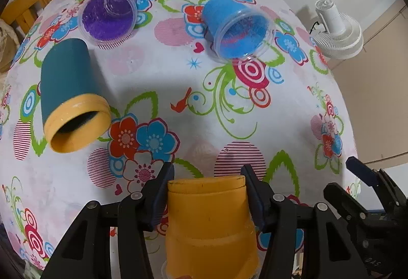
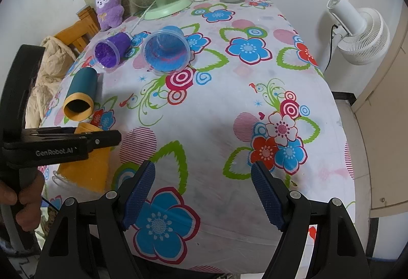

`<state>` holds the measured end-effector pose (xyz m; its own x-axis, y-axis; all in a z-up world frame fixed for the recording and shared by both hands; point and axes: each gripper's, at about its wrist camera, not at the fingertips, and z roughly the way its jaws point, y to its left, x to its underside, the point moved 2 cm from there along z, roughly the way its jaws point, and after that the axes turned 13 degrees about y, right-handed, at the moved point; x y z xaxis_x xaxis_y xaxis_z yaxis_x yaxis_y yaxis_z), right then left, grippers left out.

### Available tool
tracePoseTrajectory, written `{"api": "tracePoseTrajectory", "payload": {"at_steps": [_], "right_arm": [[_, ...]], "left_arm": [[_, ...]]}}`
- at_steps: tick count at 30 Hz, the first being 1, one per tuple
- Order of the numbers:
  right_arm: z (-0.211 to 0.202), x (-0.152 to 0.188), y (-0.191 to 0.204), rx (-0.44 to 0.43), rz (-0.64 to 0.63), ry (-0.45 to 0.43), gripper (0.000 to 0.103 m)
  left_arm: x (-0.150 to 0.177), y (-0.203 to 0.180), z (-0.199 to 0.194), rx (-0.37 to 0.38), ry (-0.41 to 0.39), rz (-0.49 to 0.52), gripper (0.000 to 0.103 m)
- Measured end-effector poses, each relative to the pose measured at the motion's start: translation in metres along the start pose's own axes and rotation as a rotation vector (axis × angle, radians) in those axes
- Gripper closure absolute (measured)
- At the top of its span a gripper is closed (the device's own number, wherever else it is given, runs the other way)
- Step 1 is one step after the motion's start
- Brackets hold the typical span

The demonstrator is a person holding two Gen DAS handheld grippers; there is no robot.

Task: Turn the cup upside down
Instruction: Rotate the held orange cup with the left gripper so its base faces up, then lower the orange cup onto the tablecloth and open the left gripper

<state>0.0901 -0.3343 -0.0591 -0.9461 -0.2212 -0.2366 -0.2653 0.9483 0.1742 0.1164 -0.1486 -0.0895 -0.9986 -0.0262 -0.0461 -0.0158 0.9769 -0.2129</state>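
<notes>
Four cups: three lie tipped, upper left
Yellow cup [image 1: 207,225]: lower centre, base up, on tablecloth [image 1: 193,90]
Left gripper [image 1: 207,198]: clamped across its sides, axis vertical
Right gripper [image 2: 204,192]: apart, empty, well right

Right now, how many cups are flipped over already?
One looks nearly done: the left gripper is shut on the yellow cup, wide end down. The teal cup, purple cup and blue cup lie sideways. The right gripper is open, empty.
</notes>
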Motion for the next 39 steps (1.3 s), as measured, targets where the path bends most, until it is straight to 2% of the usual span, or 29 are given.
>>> {"api": "tracePoseTrajectory", "payload": {"at_steps": [30,39], "right_arm": [[-0.006,-0.001,0.015,0.003,-0.035,-0.011,0.023],[-0.006,0.000,0.014,0.002,-0.035,-0.011,0.023]], "left_arm": [[0.006,-0.007,-0.053,0.033,-0.136,0.025,0.047],[0.005,-0.013,-0.063,0.014,-0.183,0.038,0.047]]}}
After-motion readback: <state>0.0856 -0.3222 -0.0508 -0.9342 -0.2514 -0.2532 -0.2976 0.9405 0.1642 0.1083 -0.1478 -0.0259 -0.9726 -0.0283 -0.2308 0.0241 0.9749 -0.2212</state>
